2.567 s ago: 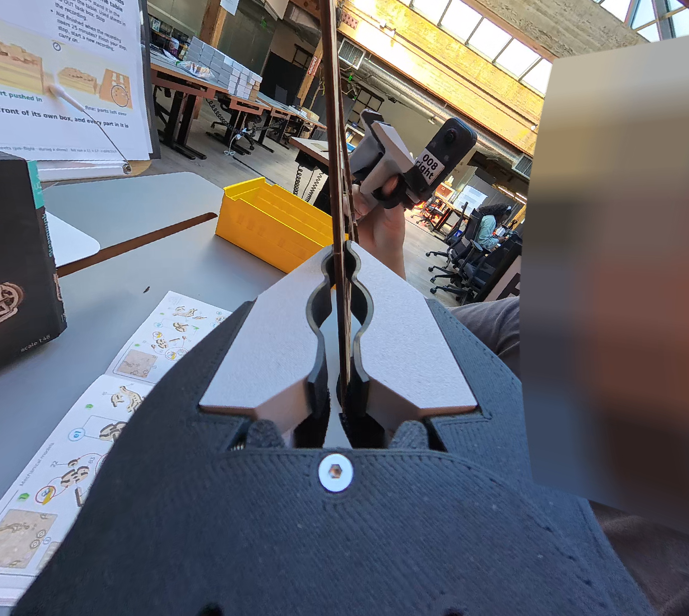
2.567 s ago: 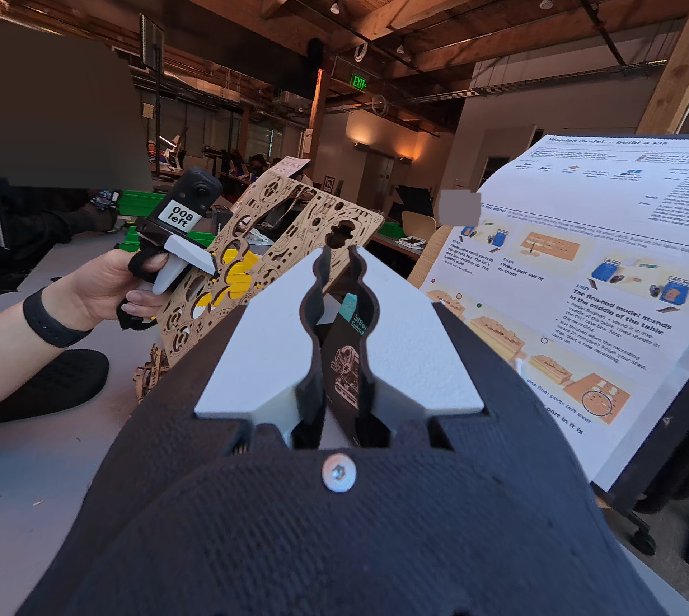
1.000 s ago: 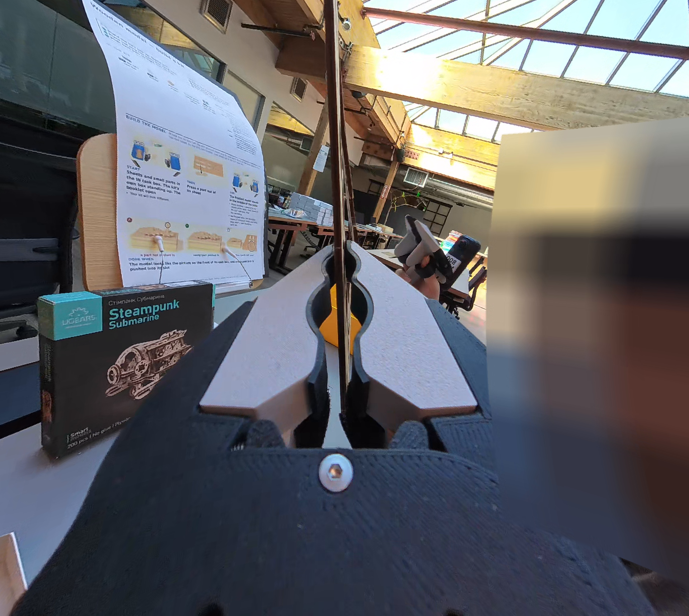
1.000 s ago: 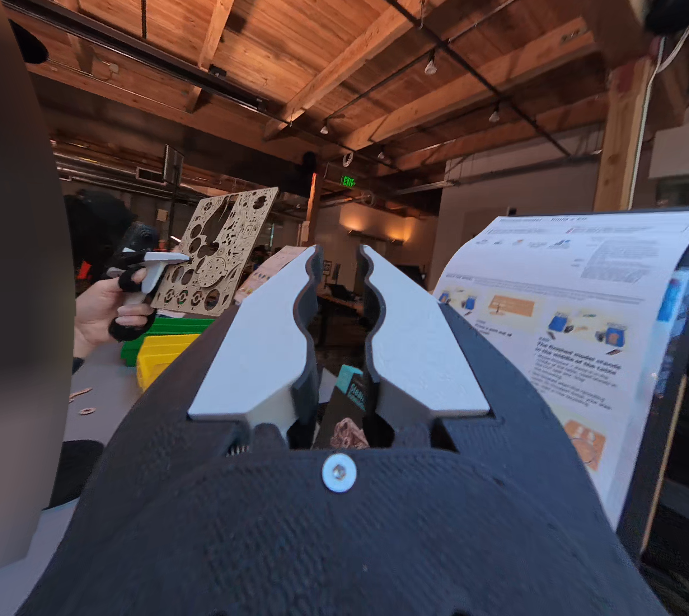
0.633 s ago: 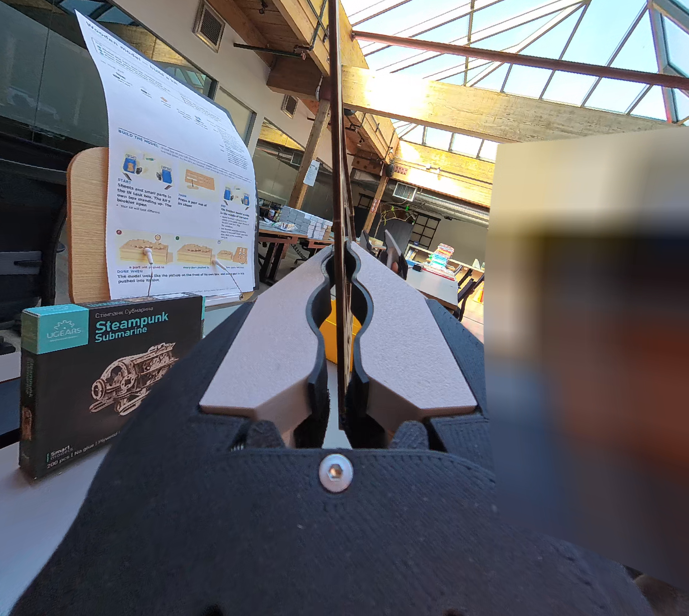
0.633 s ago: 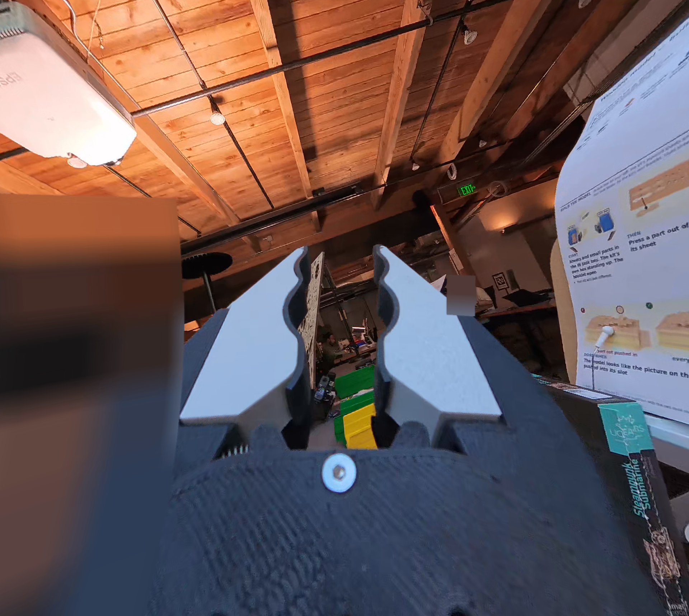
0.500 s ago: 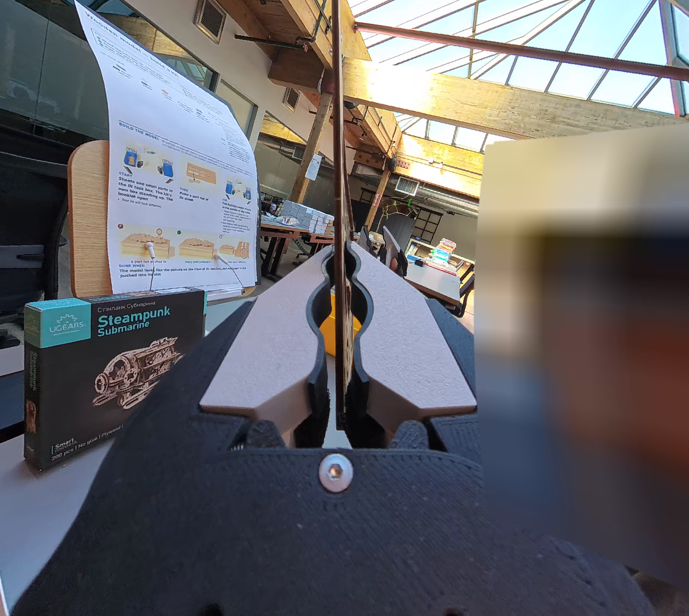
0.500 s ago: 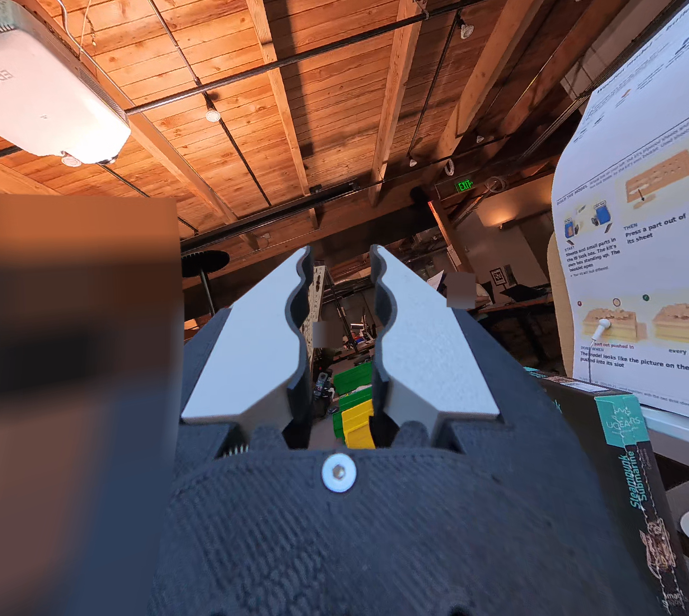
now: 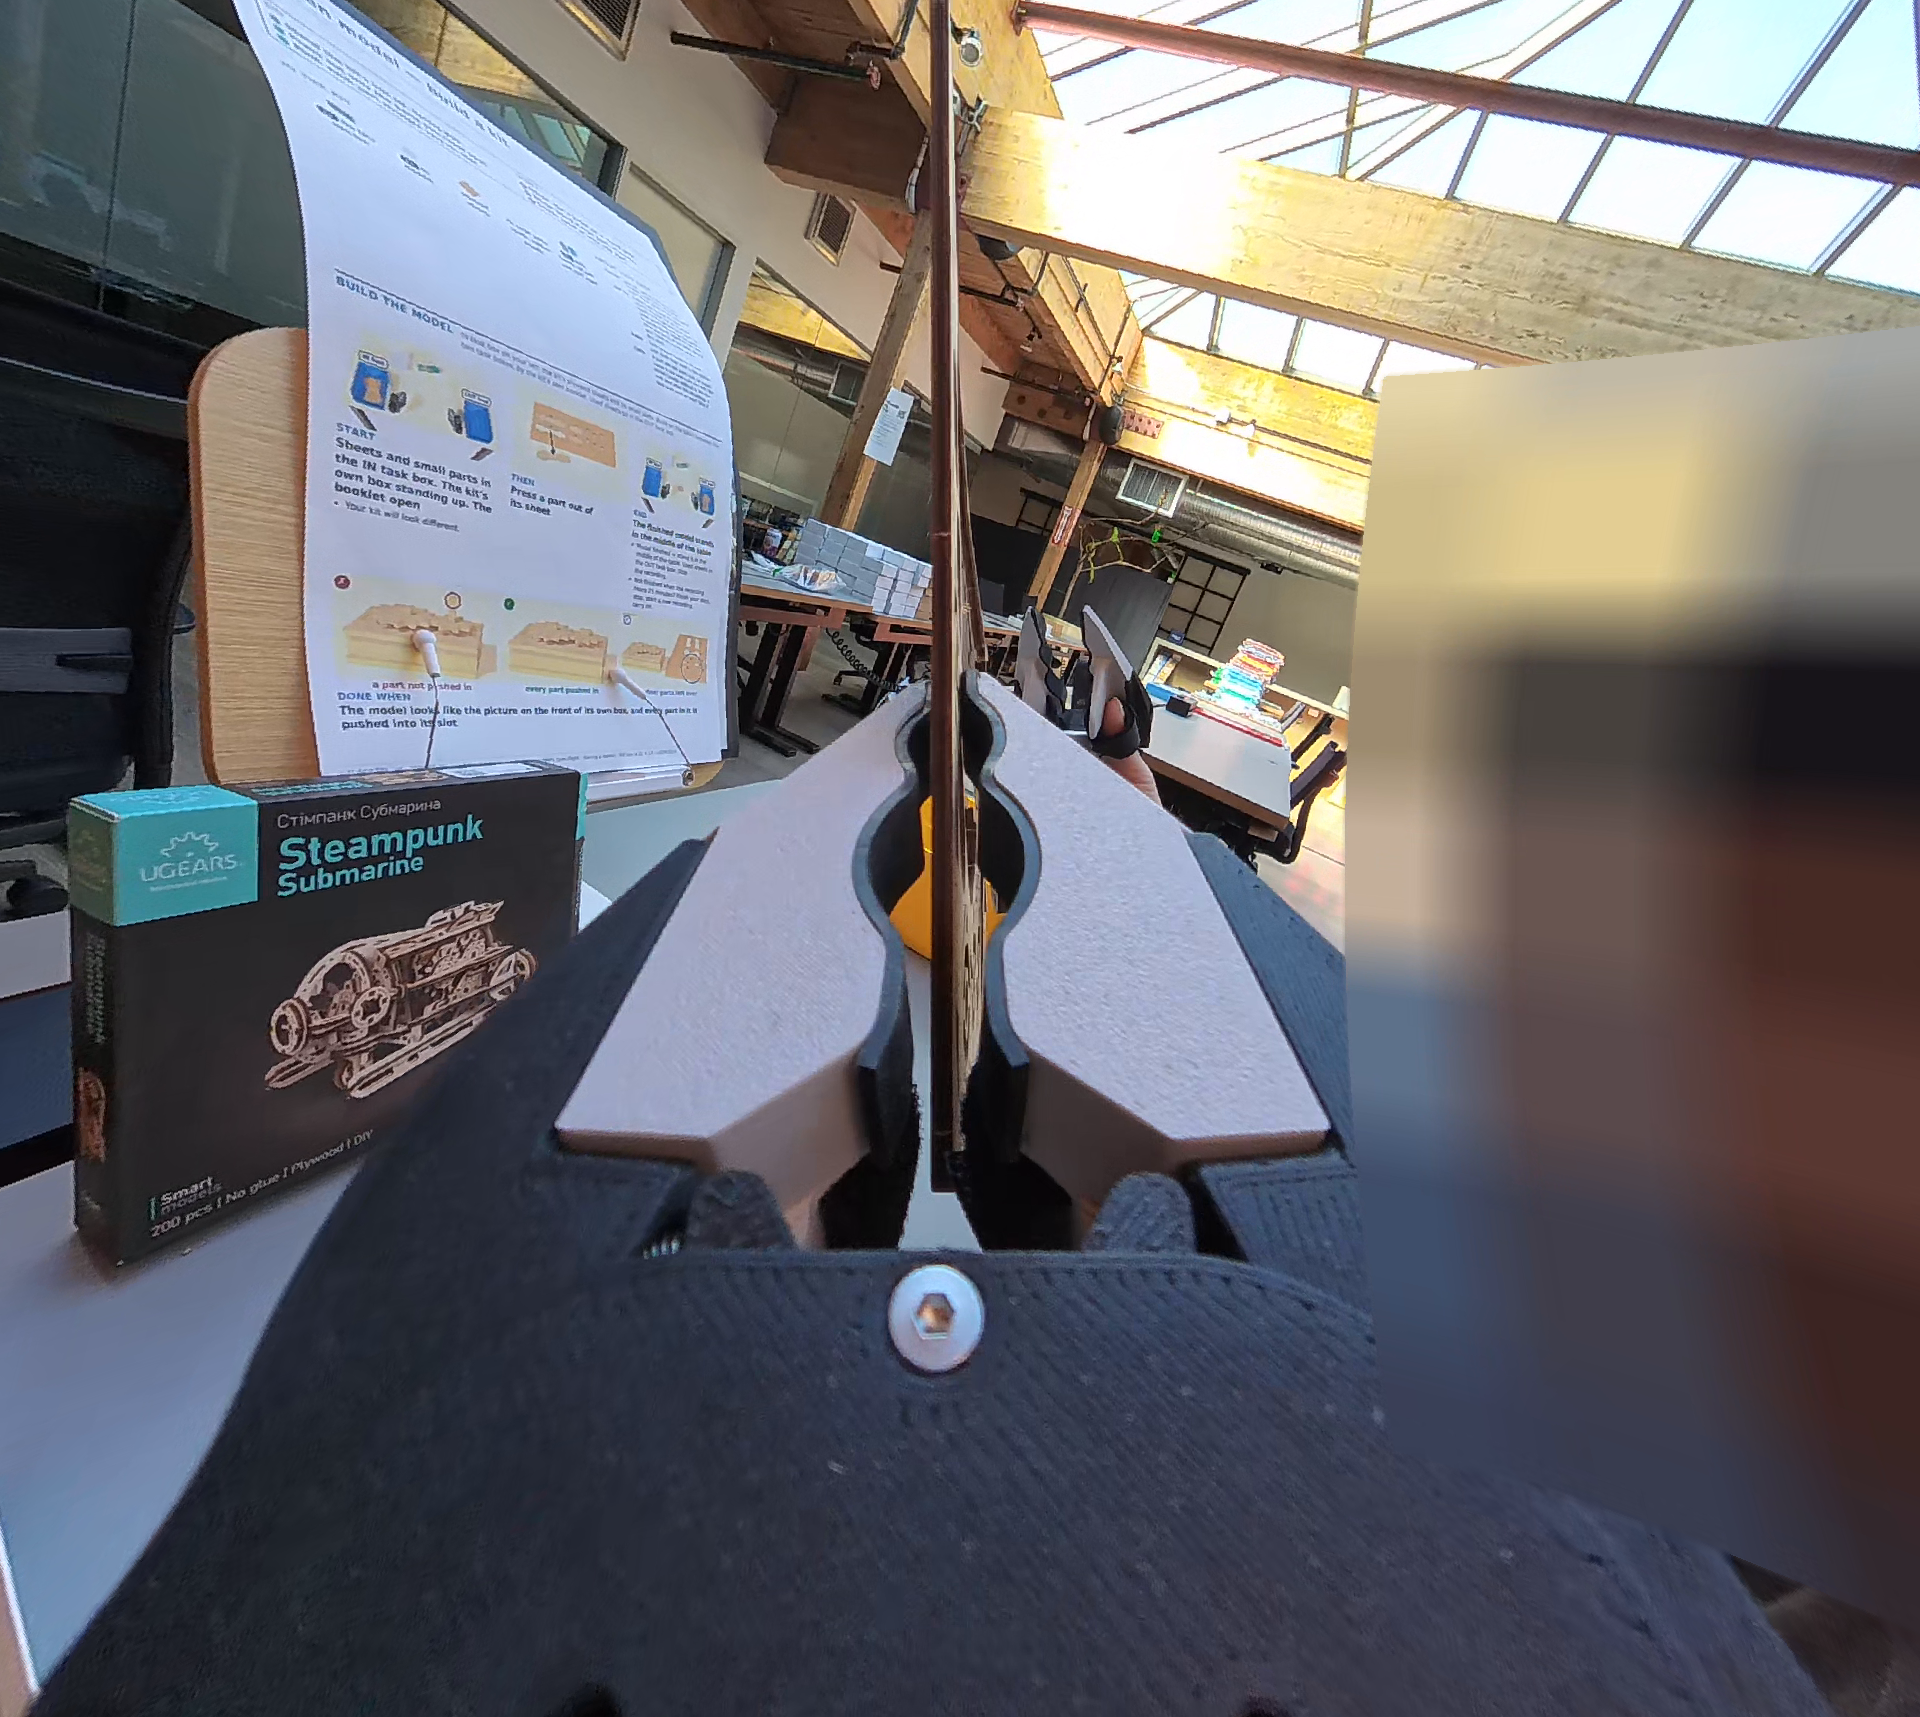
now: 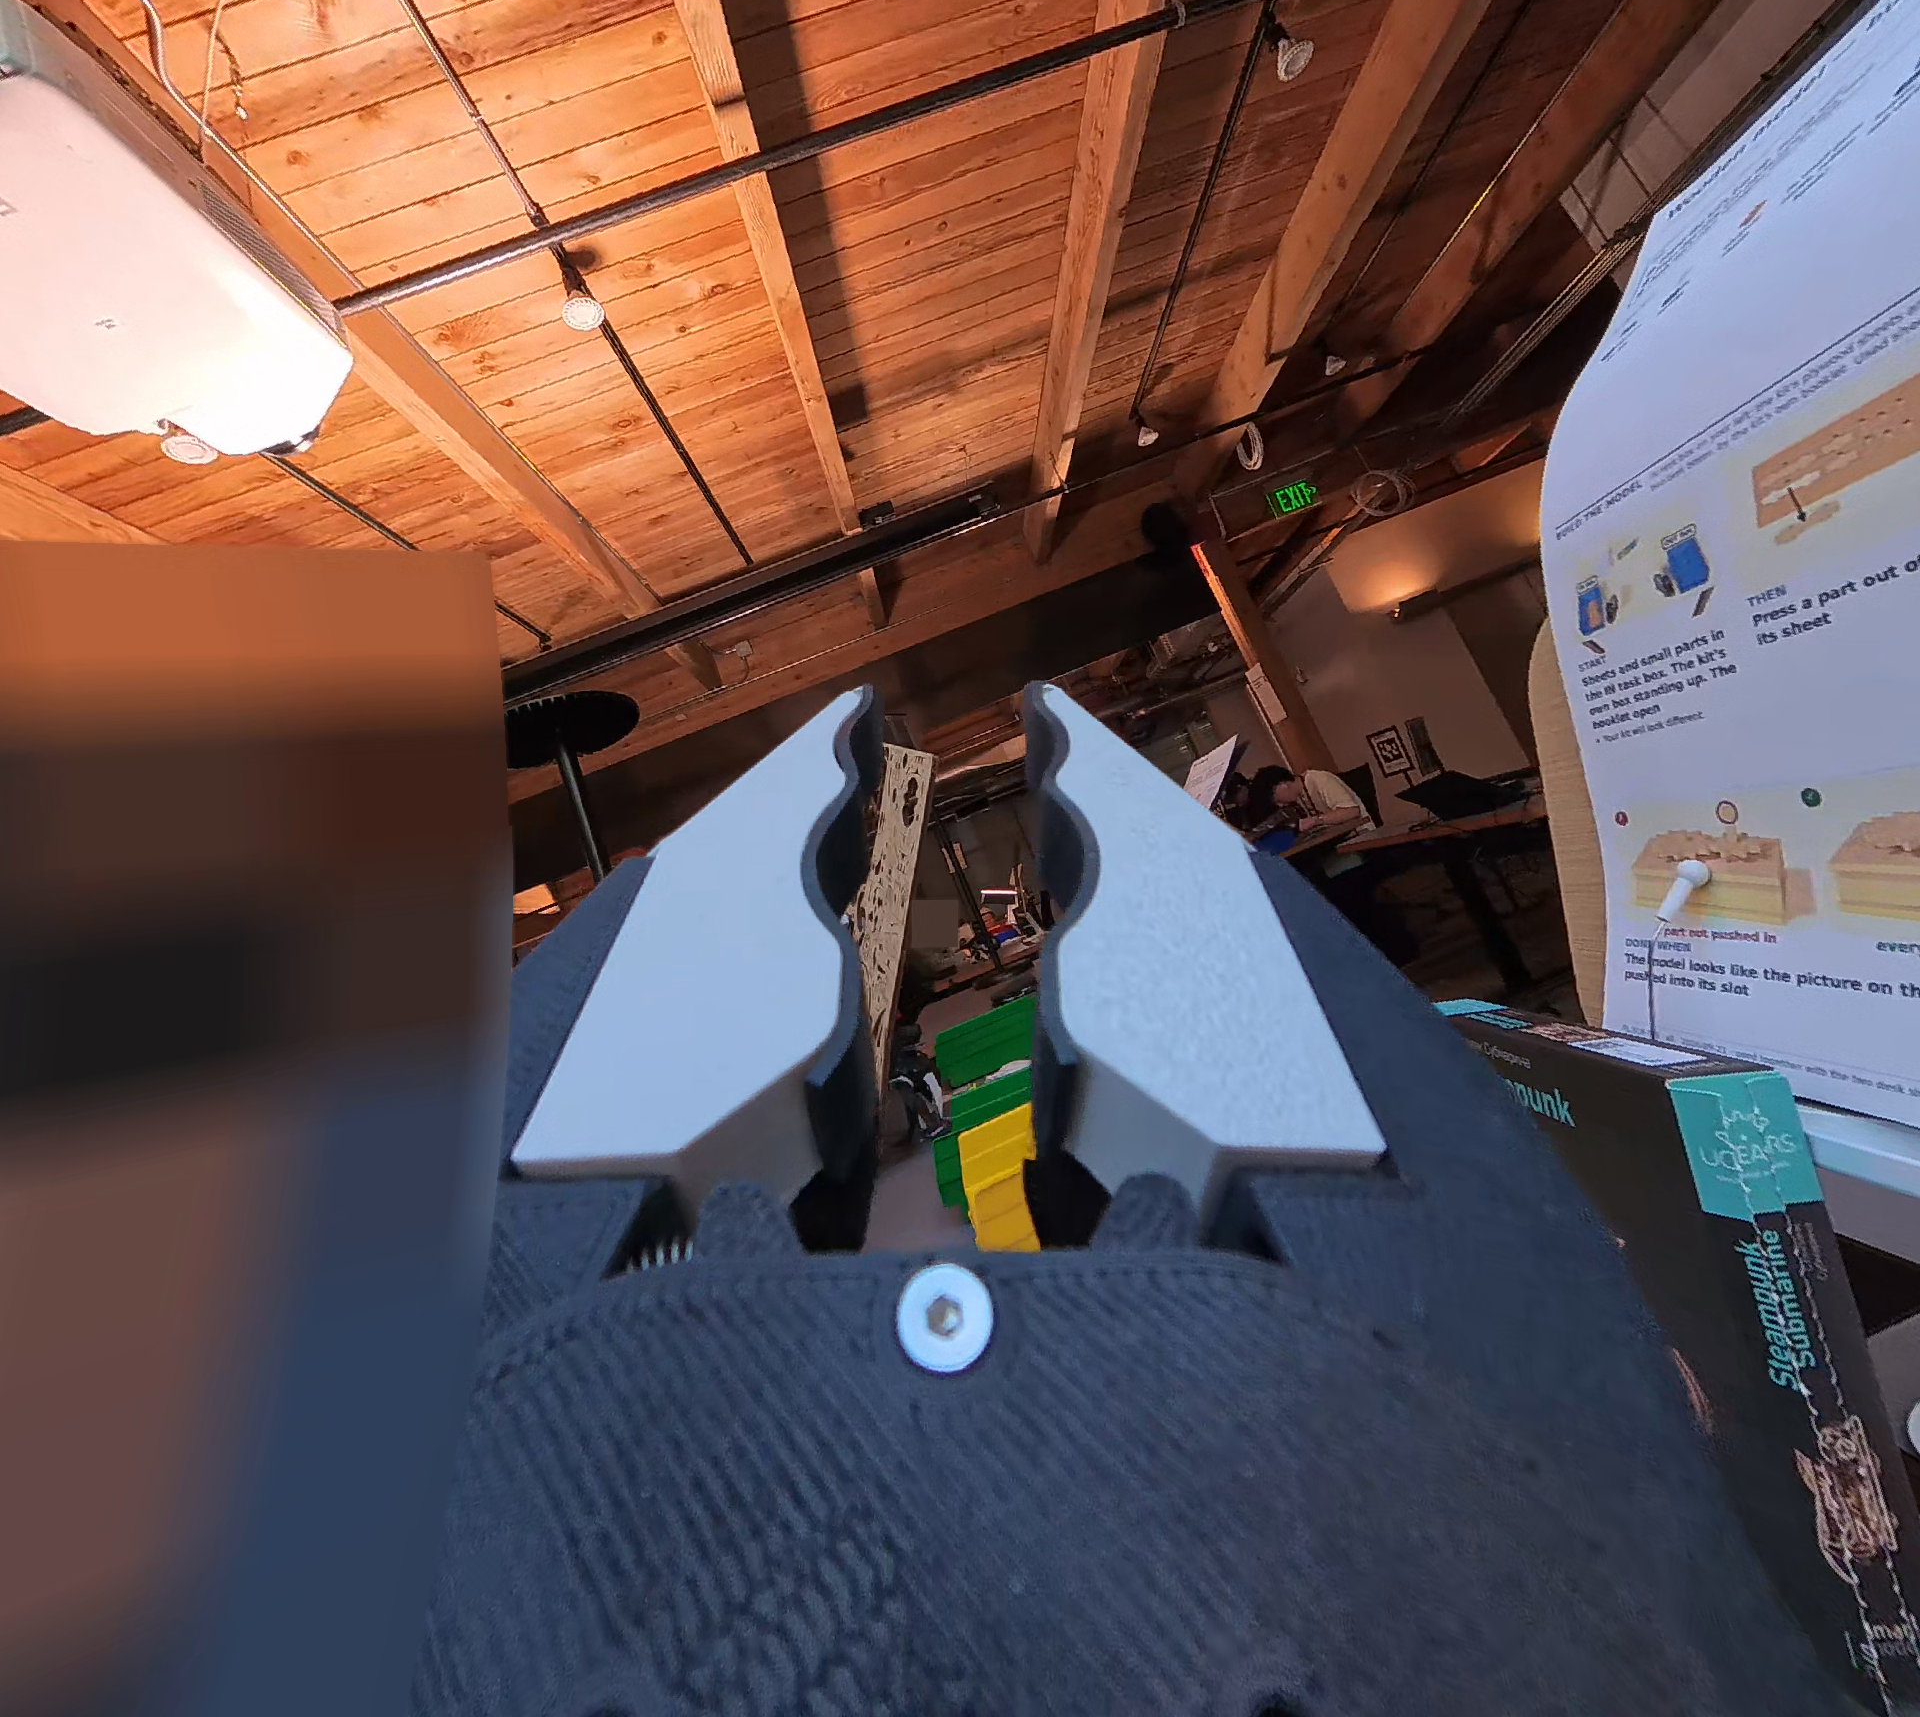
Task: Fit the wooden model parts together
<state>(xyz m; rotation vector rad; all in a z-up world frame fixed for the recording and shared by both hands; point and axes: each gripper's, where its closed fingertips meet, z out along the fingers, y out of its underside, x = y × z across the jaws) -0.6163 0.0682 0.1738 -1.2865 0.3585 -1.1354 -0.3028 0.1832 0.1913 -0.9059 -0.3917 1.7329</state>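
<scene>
Grey tabletop (image 9: 125, 1418): kit box (image 9: 312, 992) upright. Left gripper (image 9: 940, 701) fingers clamp plywood parts sheet (image 9: 941, 420) edge-on; right gripper (image 10: 945, 701) fingers narrowly parted, empty.

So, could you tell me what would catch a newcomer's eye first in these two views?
Most striking is the thin wooden parts sheet, seen edge-on, rising from the shut left gripper toward the skylights. To its left a dark model kit box stands on the table in front of a curled white instruction poster. In the right wrist view, the right gripper is open and empty, tilted up at the wooden ceiling.
</scene>
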